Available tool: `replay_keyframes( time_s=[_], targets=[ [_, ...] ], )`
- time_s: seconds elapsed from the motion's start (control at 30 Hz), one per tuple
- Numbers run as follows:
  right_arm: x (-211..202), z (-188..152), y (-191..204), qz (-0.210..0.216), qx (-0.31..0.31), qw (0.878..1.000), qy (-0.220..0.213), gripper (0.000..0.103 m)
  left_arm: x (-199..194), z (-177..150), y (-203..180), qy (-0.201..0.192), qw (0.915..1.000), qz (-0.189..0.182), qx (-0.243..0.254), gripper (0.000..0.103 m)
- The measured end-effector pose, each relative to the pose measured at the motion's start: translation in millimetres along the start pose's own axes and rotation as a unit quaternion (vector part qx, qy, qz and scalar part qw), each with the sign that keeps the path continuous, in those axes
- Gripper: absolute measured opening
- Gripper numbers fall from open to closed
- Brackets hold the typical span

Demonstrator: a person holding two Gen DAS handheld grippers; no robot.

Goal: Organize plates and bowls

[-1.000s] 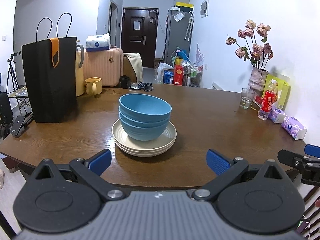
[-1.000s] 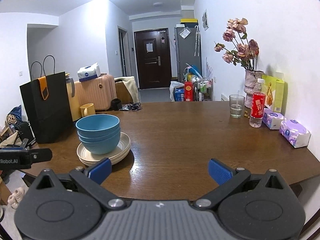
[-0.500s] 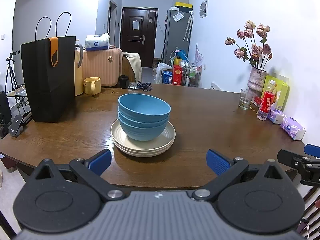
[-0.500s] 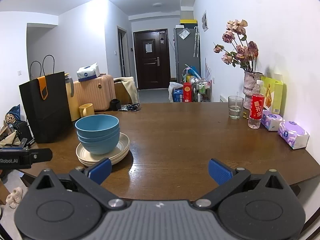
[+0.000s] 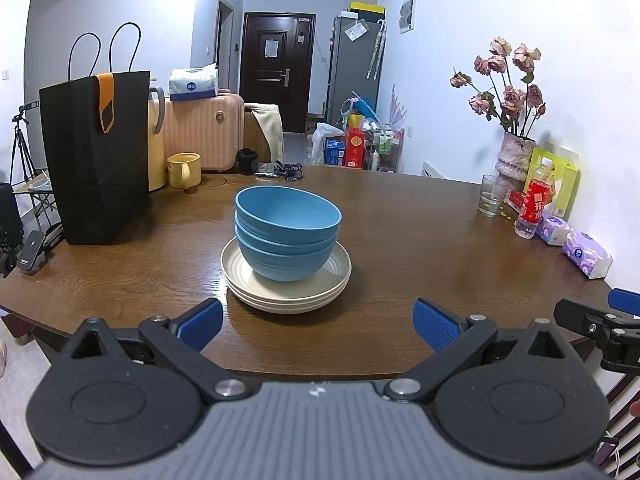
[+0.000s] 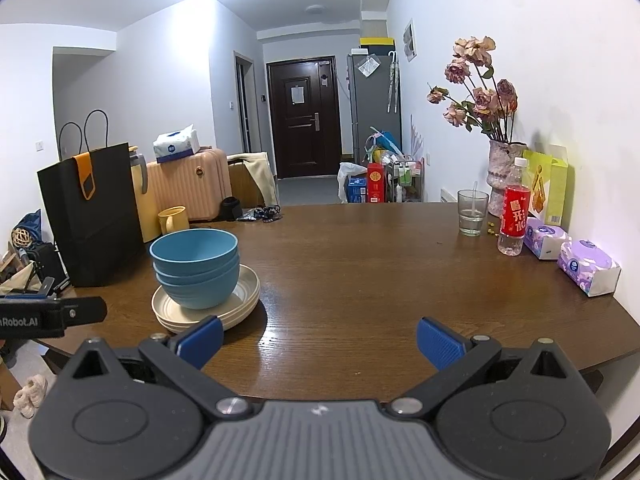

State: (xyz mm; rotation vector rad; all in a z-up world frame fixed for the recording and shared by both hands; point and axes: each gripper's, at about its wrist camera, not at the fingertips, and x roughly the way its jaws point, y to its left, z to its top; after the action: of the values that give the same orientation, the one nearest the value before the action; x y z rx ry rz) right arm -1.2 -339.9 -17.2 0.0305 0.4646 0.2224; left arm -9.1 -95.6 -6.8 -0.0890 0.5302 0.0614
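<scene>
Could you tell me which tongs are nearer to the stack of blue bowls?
Left. The left tongs face the blue bowls head-on, open. The right tongs sit off to the stack's right, open, facing bare table.

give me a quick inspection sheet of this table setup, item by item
surface: brown wooden table, glossy
job's things: three blue bowls nested on stacked cream plates
clutter: black paper bag, yellow mug, glass, red-label bottle, tissue packs, flower vase
grippers: left gripper and right gripper open, holding nothing, short of the stack
cables: nothing seen
surroundings: pink suitcase, dark door
</scene>
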Motion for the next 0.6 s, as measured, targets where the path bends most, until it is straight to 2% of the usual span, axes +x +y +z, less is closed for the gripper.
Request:
replay_keyframes(
  time_s=[0.6],
  targets=[
    [1.9, -2.0, 1.7, 0.003, 0.0, 1.0, 0.002, 0.103, 0.8, 0.0, 3.0, 0.0, 1.0, 0.004, 0.003, 0.103]
  ],
)
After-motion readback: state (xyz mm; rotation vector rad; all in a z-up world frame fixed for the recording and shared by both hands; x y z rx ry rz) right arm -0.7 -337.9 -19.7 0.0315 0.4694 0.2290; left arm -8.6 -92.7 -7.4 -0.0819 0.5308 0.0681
